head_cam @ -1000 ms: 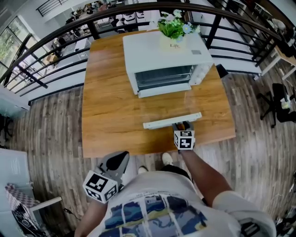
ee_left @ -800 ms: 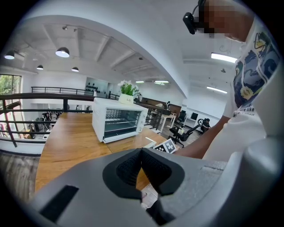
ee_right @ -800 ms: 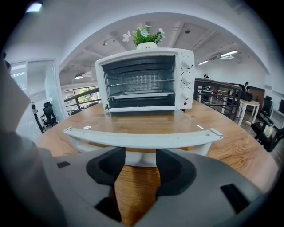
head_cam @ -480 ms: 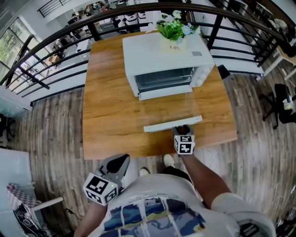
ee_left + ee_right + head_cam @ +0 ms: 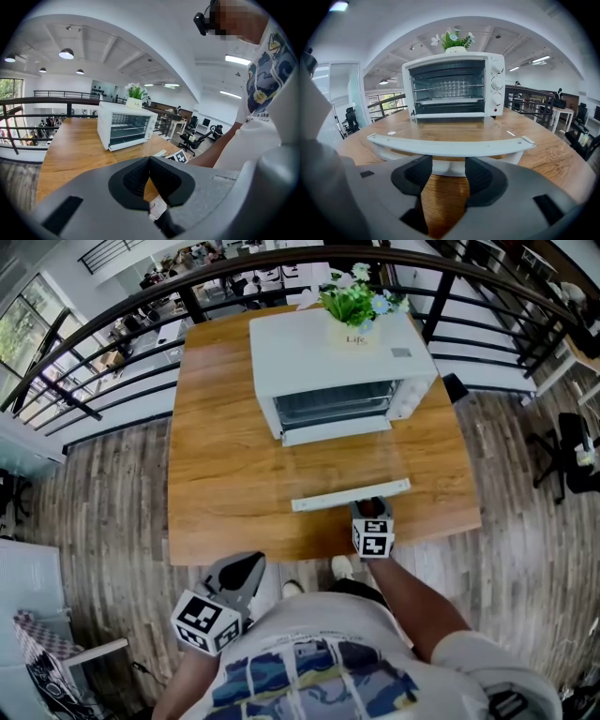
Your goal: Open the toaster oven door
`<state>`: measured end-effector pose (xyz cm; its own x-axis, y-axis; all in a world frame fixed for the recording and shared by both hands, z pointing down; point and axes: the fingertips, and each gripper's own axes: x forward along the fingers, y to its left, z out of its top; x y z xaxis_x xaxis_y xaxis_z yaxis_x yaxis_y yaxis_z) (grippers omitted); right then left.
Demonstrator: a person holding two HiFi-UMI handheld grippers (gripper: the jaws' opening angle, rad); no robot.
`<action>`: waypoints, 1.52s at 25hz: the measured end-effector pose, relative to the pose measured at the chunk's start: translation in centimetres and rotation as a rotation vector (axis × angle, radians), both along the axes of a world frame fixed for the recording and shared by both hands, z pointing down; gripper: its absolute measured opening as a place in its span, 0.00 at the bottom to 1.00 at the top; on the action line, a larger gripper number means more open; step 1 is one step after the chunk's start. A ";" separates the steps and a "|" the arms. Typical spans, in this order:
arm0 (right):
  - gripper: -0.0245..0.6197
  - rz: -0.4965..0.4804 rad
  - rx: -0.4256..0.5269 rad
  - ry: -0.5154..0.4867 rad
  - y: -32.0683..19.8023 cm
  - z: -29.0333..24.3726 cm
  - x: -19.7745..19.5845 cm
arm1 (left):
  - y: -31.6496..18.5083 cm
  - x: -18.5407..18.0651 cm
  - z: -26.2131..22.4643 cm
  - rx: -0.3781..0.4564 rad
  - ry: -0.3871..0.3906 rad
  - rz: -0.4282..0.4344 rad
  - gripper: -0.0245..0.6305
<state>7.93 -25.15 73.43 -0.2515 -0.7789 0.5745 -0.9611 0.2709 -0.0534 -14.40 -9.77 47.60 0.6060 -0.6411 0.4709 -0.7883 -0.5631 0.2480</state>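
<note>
The white toaster oven stands at the far side of the wooden bench, glass door dropped flat, a wire rack inside and a potted plant on top, the right tool spread just behind the door's handle, the left tool pressed together, off the bench's near edge.

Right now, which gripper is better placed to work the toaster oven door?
Right: the right gripper sits at the door handle, jaws apart. The left gripper hangs off the table, shut.
</note>
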 end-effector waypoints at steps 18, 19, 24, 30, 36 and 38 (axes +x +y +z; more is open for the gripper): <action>0.37 -0.005 -0.013 -0.020 0.0 0.3 -0.1 | -1.0 0.5 0.4 0.007 0.016 -0.006 0.04; 0.37 -0.005 -0.011 -0.019 0.0 0.4 -0.1 | -1.0 0.6 0.4 0.010 0.015 -0.004 0.04; 0.37 -0.008 0.001 -0.017 -0.1 -0.1 -0.1 | -1.0 0.7 0.4 0.004 0.015 -0.004 0.04; 0.37 -0.010 -0.008 -0.019 -0.1 -0.2 -0.2 | -1.2 0.7 0.5 0.004 0.013 -0.002 0.04; 0.37 -0.011 -0.002 -0.021 -0.2 0.1 -0.1 | -1.2 0.6 0.6 0.000 0.011 -0.004 0.04; 0.37 -0.010 -0.001 -0.021 -0.2 0.2 -0.1 | -1.2 0.6 0.6 0.002 0.008 -0.001 0.04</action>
<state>7.84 -25.36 73.62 -0.2713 -0.7756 0.5700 -0.9570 0.2807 -0.0735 -13.76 -10.96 48.16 0.6087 -0.6430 0.4647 -0.7872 -0.5626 0.2526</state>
